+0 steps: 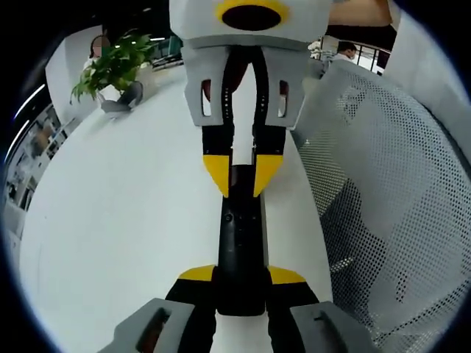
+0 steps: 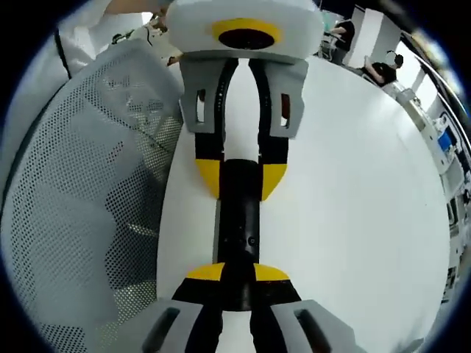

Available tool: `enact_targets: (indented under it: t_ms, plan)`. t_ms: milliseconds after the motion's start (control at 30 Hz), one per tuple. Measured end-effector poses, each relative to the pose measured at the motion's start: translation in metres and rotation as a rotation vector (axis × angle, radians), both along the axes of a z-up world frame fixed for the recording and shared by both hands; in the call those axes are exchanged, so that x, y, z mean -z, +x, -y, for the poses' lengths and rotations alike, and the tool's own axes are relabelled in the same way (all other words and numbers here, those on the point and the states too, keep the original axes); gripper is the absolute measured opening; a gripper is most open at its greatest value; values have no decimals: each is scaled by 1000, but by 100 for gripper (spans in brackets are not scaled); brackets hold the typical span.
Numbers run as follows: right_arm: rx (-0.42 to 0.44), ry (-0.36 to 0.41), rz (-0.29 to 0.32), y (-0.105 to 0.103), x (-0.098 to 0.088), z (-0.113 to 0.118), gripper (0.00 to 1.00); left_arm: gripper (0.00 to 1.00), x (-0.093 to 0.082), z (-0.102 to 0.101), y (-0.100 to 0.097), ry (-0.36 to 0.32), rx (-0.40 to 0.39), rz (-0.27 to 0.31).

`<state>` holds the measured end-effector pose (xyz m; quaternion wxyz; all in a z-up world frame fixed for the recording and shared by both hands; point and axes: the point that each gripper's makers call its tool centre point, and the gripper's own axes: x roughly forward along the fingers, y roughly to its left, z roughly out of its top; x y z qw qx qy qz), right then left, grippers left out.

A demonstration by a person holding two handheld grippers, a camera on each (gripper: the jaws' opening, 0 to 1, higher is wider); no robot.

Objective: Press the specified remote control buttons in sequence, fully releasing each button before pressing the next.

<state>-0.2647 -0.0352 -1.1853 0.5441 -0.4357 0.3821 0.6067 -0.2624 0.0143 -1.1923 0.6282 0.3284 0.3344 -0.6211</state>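
1. In the left gripper view, the left gripper [image 1: 241, 283] is pinching the near end of the black remote control [image 1: 241, 246] between its yellow-tipped jaws, which are closing tightly against the remote's two long sides.
2. In the right gripper view, the right gripper [image 2: 239, 283] is doing the same at the opposite end of the remote control [image 2: 239, 220], its jaws pressing in on the body from both sides.
3. The remote is stretching lengthwise between the two grippers, which are facing each other head-on over the white table [image 1: 125, 220]. Whether it is resting on the table or being held just above it cannot be told.
4. Small round buttons are showing faintly on the remote's upper face, but neither gripper's jaws are touching them. Judging from this, no press is being made at this moment; both grippers are busy holding, so the pressing appears to be still ahead or between steps. How many buttons are already done cannot be told.
5. Beside the table, a white mesh chair back [image 1: 383, 191] is standing close to the grippers.
6. Farther off, a potted plant [image 1: 114, 70] is sitting on the table's far edge, and people are sitting in the background.
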Motion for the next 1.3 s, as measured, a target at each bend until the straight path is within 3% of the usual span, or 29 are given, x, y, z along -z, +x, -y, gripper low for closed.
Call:
enact_targets:
  t_ms: [133, 367, 400, 500, 600, 667, 733, 833, 900, 1100, 1200, 1300]
  plan:
    - [73, 81, -31, 1, -1, 1, 9, 24, 0, -1, 0, -8, -9, -4]
    - [58, 160, 15, -1, -2, 2, 8, 24, -1, -1, 0, -26, -16, -4]
    - [48, 162, 20, -1, -2, 1, 8, 24, -1, -1, 0, -27, -16, -4]
    - [-96, 129, 75, -3, -2, -1, 7, 24, -1, -1, 0, -29, -17, -4]
    - [-161, 66, 68, -5, 0, -1, 6, 24, -1, 0, 0, -32, -15, -4]
    - [-115, 60, 28, -3, 0, -2, 6, 24, -1, 0, 0, -32, -13, -4]
    - [19, 72, -42, -1, 0, -2, 5, 24, -1, 0, 0, -31, -12, -4]
    - [75, 96, -21, 0, 0, -4, 5, 24, -1, 0, 0, -33, -13, -5]
    - [164, 137, -1, 0, 0, -3, 5, 24, -1, 0, 0, -37, -18, -6]
    - [195, 181, 45, -1, -1, -3, 5, 24, -1, 0, 0, -50, -27, -6]
    - [249, 210, -8, 0, -2, -5, 5, 24, -1, 0, 0, -47, -27, -6]
    - [223, 210, -11, 1, -2, -5, 5, 24, 0, 0, 0, -50, -33, -6]
